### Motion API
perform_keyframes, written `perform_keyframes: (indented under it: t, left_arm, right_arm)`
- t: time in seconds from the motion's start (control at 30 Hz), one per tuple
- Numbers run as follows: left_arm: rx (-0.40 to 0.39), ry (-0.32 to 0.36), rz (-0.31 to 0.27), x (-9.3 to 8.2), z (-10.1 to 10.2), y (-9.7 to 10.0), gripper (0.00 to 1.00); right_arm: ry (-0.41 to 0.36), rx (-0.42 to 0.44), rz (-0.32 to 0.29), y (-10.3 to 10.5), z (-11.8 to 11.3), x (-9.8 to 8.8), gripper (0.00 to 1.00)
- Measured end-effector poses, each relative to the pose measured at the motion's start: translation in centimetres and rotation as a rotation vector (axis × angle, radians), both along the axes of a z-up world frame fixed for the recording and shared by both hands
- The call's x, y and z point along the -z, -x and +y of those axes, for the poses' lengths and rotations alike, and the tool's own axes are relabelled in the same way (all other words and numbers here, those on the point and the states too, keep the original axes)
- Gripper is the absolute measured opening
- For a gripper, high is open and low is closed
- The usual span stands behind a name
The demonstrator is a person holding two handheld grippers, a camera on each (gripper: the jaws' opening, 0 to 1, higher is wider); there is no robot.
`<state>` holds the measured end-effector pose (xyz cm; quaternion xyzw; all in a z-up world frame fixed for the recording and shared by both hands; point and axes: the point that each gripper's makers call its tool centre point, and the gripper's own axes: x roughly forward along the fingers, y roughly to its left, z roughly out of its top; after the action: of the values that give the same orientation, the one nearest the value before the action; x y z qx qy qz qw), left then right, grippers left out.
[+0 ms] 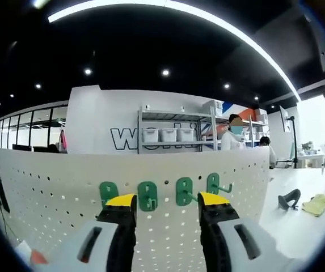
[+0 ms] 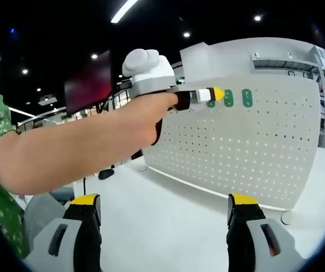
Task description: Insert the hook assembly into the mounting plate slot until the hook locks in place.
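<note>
Four green hooks [image 1: 147, 195] are sitting on the pegboard [image 1: 49, 187]; both grippers' fingers [image 1: 122, 207] are gaping empty, suggesting little remains.

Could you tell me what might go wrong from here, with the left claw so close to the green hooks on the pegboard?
Three risks, as I judge them:
1. The left claw is open and empty close to the row of green hooks, so it could bump one loose.
2. The pegboard stands upright on the table; a hard push might tip or slide it.
3. The right claw hangs open, far back, giving the board no support.
</note>
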<state>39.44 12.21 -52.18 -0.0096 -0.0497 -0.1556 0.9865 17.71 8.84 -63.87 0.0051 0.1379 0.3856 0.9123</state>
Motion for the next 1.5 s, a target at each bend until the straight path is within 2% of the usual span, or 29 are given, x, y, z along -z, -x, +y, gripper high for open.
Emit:
perform_keyframes:
  t: [0.43, 1.0, 1.2, 1.5]
  left_arm:
    - [0.042, 0.02, 0.018, 0.3, -0.1, 1.1, 0.56]
    - [0.108, -0.007, 0.031, 1.4, 0.0, 3.8, 0.6]
    - [0.114, -0.01, 0.033, 1.6, 0.9, 4.6, 0.6]
    - [0.131, -0.016, 0.028, 2.1, 2.2, 6.9, 0.6]
  right_arm:
    - [0.002, -0.002, -0.01, 0.5, 0.6, -0.4, 0.95]
    - [0.0, 0.017, -0.026, 1.0, 0.9, -0.7, 0.95]
    - [-0.001, 0.026, -0.031, 1.2, 1.1, -0.7, 0.95]
    - [-0.006, 0.044, -0.034, 1.7, 1.3, -0.6, 0.95]
